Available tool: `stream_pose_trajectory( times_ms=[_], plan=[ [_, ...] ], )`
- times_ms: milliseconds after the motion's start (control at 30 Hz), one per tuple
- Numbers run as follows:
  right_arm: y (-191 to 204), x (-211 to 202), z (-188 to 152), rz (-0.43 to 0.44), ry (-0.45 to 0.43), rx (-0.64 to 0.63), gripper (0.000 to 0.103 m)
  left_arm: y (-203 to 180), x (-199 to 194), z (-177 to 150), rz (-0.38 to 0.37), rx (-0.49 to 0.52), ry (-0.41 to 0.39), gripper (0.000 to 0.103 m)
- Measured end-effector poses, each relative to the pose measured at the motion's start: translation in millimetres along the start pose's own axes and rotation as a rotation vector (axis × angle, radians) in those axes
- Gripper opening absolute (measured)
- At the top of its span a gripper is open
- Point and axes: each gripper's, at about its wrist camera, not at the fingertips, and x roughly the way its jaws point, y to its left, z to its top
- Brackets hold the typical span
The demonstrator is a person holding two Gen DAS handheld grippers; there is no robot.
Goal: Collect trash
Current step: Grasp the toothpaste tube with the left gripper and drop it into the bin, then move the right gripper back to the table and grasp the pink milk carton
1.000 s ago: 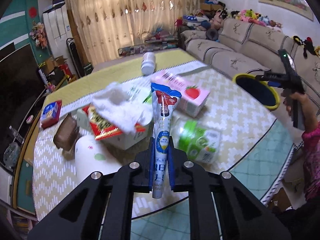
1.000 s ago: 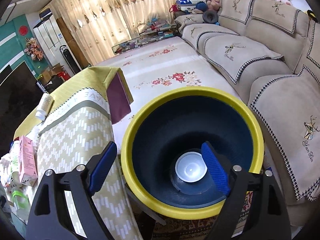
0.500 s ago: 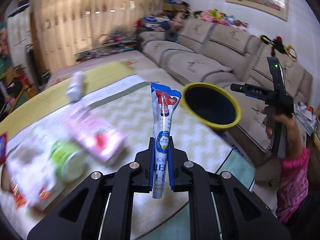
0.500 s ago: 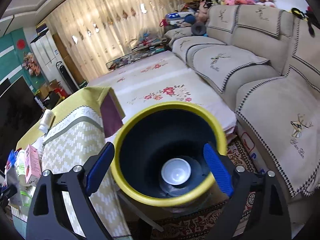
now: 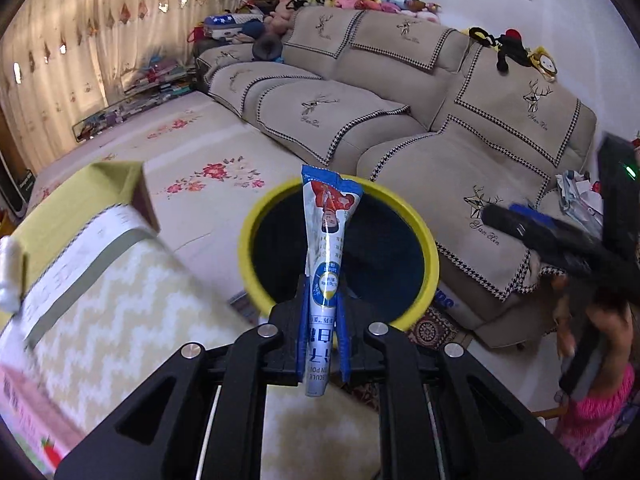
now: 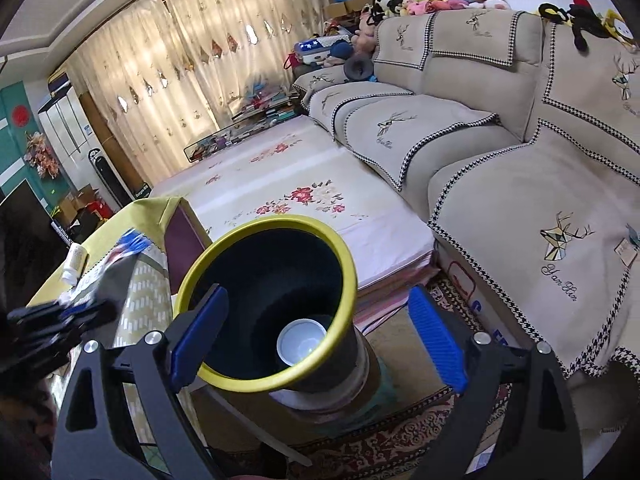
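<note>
Left wrist view shows your left gripper [image 5: 323, 334] clamping the blue-and-white wrapper tube [image 5: 327, 264] at the yellow-rimmed bin [image 5: 416, 226]: centre it over the mouth before releasing, right gripper [image 6: 318, 338] spread empty.

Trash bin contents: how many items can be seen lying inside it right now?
1. A white cup lies on the bottom of the yellow-rimmed bin, seen in the right wrist view. The bin's near wall hides part of the bottom, so more could lie there.
</note>
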Motion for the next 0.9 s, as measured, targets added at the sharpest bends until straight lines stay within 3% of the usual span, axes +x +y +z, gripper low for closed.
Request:
stream_pose_trajectory(
  times_ms=[167,267,367,533,767,900],
  plan=[
    [-7,1,-4,-0.005,0.008,0.016,0.087,-10,40,30,-0.002,-0.004,0.014,0.018],
    [-6,1,-6,-0.004,0.016,0.018,0.087,-12,51,39,0.012,-0.006,-0.003,0.035],
    [-2,1,-8,0.003,0.018,0.019,0.087,-12,47,45,0.024,-0.011,-0.032,0.036],
    [6,8,-15,0.022,0.041,0.014,0.088,-9,-5,34,0.046,-0.013,-0.115,0.051],
    [35,23,-30,0.072,0.088,-0.023,0.088,18,-111,-28,0.071,-0.072,-0.261,0.09],
    [67,28,-35,0.122,0.107,-0.072,0.088,39,-168,-74,0.145,-0.121,-0.325,0.094]
  ],
)
